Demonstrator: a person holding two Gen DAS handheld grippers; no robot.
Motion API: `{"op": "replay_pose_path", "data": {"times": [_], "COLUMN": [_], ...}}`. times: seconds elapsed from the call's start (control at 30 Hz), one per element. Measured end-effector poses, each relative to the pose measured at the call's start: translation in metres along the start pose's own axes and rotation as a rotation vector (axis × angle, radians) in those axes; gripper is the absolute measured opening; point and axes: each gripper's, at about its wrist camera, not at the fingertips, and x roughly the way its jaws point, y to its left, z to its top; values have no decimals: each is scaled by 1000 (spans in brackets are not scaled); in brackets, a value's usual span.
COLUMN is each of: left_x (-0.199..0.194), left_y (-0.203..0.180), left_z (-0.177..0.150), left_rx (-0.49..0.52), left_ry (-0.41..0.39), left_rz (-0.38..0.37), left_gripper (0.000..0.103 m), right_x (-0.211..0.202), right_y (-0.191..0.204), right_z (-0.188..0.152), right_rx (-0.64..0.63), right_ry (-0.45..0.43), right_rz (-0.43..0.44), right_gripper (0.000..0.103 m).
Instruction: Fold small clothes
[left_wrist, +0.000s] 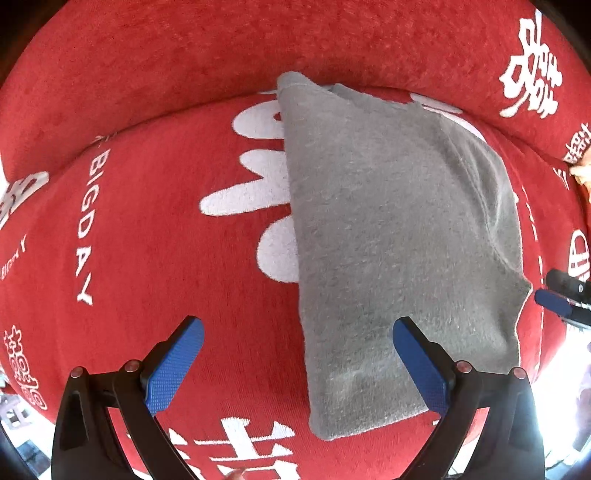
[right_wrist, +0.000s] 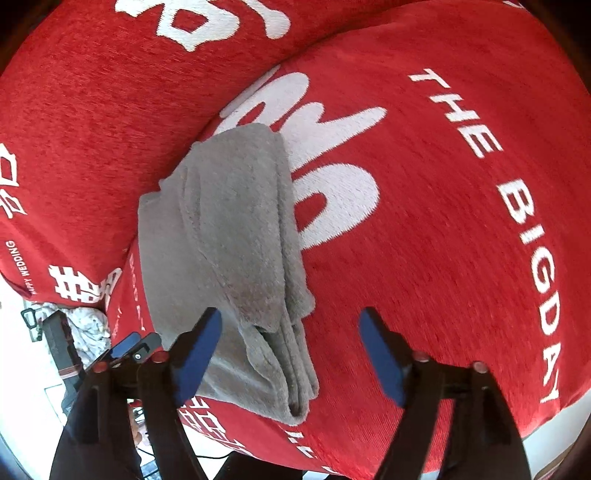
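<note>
A grey fleecy garment (left_wrist: 391, 236) lies folded lengthwise on a red sofa seat cushion (left_wrist: 166, 240) with white lettering. My left gripper (left_wrist: 297, 338) is open and empty, hovering over the garment's near left edge. In the right wrist view the garment (right_wrist: 229, 251) shows stacked layers along its right side. My right gripper (right_wrist: 290, 338) is open and empty, over the garment's near end. The other gripper's blue fingertips (left_wrist: 554, 301) show at the right edge of the left wrist view.
The red sofa backrest (left_wrist: 258, 48) rises right behind the garment. The seat cushion (right_wrist: 443, 221) extends to the right. A crumpled white cloth (right_wrist: 86, 325) and dark objects lie below the sofa edge at lower left.
</note>
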Motion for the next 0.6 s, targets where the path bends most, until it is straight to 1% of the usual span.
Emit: {"op": "replay_pose_path", "data": {"times": [0.1, 0.33, 0.37, 0.43, 0.47, 0.53, 0.6], "left_x": [3, 4, 5, 7, 10, 16, 25], "left_y": [-1, 11, 17, 28, 33, 40, 43], "left_z": [5, 21, 26, 34, 37, 45, 51], "left_rx": [8, -27, -37, -76, -95, -116, -124], "left_ry": [9, -6, 1, 16, 22, 24, 44], "left_rz": [-13, -2, -41, -145, -182, -225, -254], "left_gripper": [103, 103, 103, 103, 103, 103, 103], "right_x": [2, 8, 8, 10, 12, 18, 23], "right_y": [0, -1, -2, -4, -6, -10, -13], "right_z": [4, 18, 19, 26, 28, 34, 39], "right_rx": [1, -6, -7, -8, -5, 1, 5], "right_ry": [1, 15, 14, 17, 21, 36, 50], "right_rz": [14, 48, 58, 92, 107, 146, 169], "right_gripper": [80, 81, 81, 81, 81, 81, 81]}}
